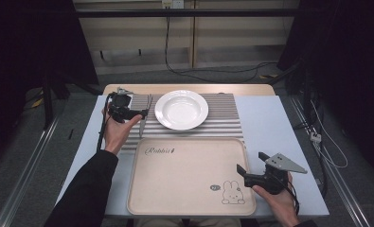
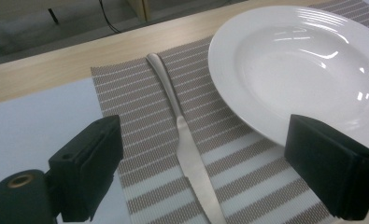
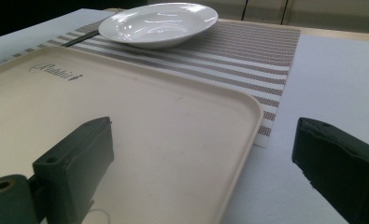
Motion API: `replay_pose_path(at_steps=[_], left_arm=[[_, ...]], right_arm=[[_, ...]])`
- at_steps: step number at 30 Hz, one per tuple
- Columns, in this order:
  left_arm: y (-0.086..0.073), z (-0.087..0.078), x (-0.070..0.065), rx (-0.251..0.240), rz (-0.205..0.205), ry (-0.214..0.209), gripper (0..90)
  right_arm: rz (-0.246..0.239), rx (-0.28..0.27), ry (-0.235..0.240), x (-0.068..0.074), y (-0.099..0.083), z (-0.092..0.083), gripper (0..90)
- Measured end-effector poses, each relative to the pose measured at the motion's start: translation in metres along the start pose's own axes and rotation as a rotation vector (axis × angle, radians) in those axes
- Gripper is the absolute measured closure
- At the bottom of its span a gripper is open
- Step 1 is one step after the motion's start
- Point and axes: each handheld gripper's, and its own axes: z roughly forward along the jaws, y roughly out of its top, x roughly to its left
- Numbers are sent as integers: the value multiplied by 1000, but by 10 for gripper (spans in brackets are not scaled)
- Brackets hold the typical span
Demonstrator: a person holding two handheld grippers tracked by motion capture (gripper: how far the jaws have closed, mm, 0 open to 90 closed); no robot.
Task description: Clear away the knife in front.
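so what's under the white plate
The white plate sits on a striped placemat, with a piece of cutlery lying on the mat just beside its rim. Whatever part of the mat lies directly beneath the plate is covered, so nothing more can be seen there.

The left gripper has its two black jaws set wide apart, with nothing pressed between them. A metal knife lies lengthwise in the gap between the jaws, resting on a striped placemat; it touches neither jaw. A white plate sits beyond the right-hand jaw, with its near rim partly hidden behind that jaw. Outside the left-hand jaw lies a pale blue surface.
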Motion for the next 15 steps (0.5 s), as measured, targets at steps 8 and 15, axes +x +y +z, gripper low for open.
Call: replay_pose_path(at_steps=[8, 15], left_arm=[[19, 18, 12, 29, 9, 43, 114], [36, 37, 21, 56, 14, 52, 124]], right_arm=[[9, -2, 0, -1, 0, 1, 54], [13, 1, -1, -3, 0, 2, 52]])
